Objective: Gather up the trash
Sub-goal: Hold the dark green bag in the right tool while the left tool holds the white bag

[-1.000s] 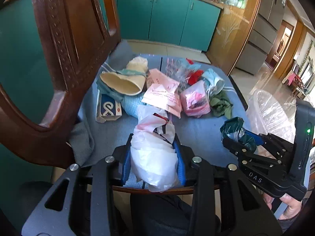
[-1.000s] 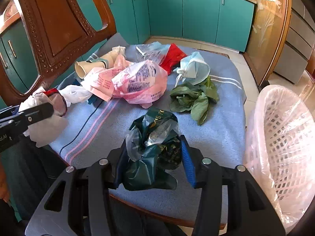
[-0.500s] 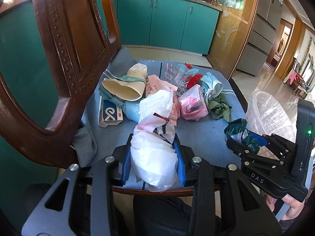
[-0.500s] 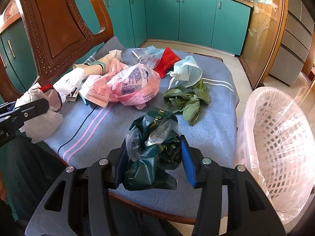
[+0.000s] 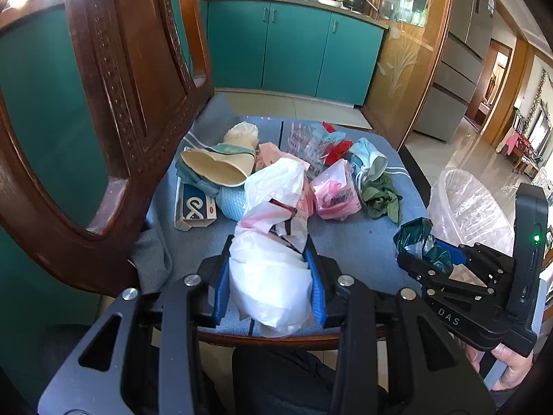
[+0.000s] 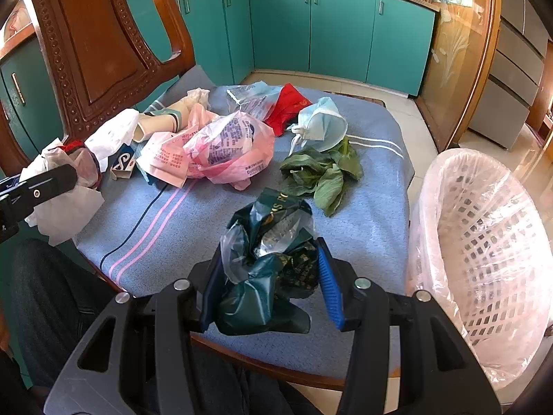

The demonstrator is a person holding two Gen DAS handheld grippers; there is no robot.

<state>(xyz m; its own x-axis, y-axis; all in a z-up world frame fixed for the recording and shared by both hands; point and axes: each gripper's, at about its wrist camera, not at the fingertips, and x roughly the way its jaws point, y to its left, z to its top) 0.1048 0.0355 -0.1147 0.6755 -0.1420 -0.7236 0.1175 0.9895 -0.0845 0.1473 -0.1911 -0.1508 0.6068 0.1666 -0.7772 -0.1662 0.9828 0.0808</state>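
Note:
My left gripper (image 5: 269, 276) is shut on a white plastic bag (image 5: 273, 263) and holds it above the front edge of the blue chair cushion (image 5: 349, 245). My right gripper (image 6: 271, 276) is shut on a crumpled dark green bag (image 6: 273, 252), also lifted over the cushion's front. It shows in the left wrist view (image 5: 420, 242) too. The white bin lined with clear plastic (image 6: 484, 242) stands just right of the chair. Trash left on the cushion: pink bags (image 6: 224, 145), green leaves (image 6: 321, 173), a blue face mask (image 6: 321, 124), a paper cup (image 5: 217, 166), a small box (image 5: 195, 204).
The carved wooden chair back (image 5: 114, 103) rises close on the left. Teal kitchen cabinets (image 6: 328, 24) stand behind, and tiled floor (image 5: 449, 152) spreads to the right. The cushion's front edge (image 6: 262, 363) is right below both grippers.
Both grippers have risen and pulled back from the cushion, each still holding its bag. The white bag's loose end has lifted off the pile.

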